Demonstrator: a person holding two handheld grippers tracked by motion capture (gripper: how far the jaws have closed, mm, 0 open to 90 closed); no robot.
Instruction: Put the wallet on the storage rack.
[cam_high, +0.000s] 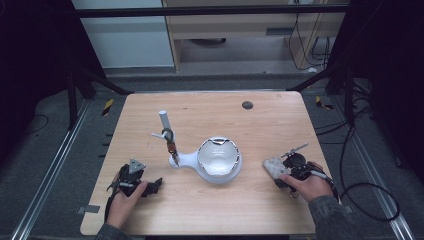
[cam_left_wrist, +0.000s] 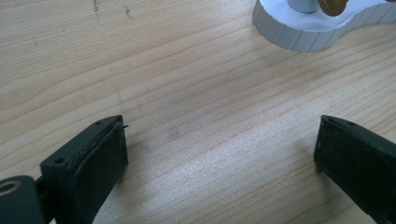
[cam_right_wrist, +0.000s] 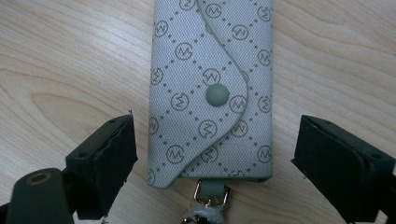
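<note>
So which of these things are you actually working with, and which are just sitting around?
Likely in use:
- patterned key pouch, lying flat between the open right gripper
- white stand with a bowl, keys hanging on its post
- left gripper, open over bare wood

Lying about:
- dark round spot on the table

My bench is a light wooden table (cam_high: 210, 210) with rounded corners and a dark round cable hole (cam_high: 247, 105) near the far edge. It's sitting inside a black metal frame (cam_high: 210, 11), pretty dim on both sides. Grey floor (cam_high: 50, 150) all around, with silver rails (cam_high: 47, 170) running along the left and right. Yellow-black hazard tape (cam_high: 107, 106) marks the frame's feet. Behind it I've got a white panel (cam_high: 125, 40) and a pale wooden cabinet (cam_high: 235, 25). Black cables (cam_high: 367, 200) loop across the floor on the right.
</note>
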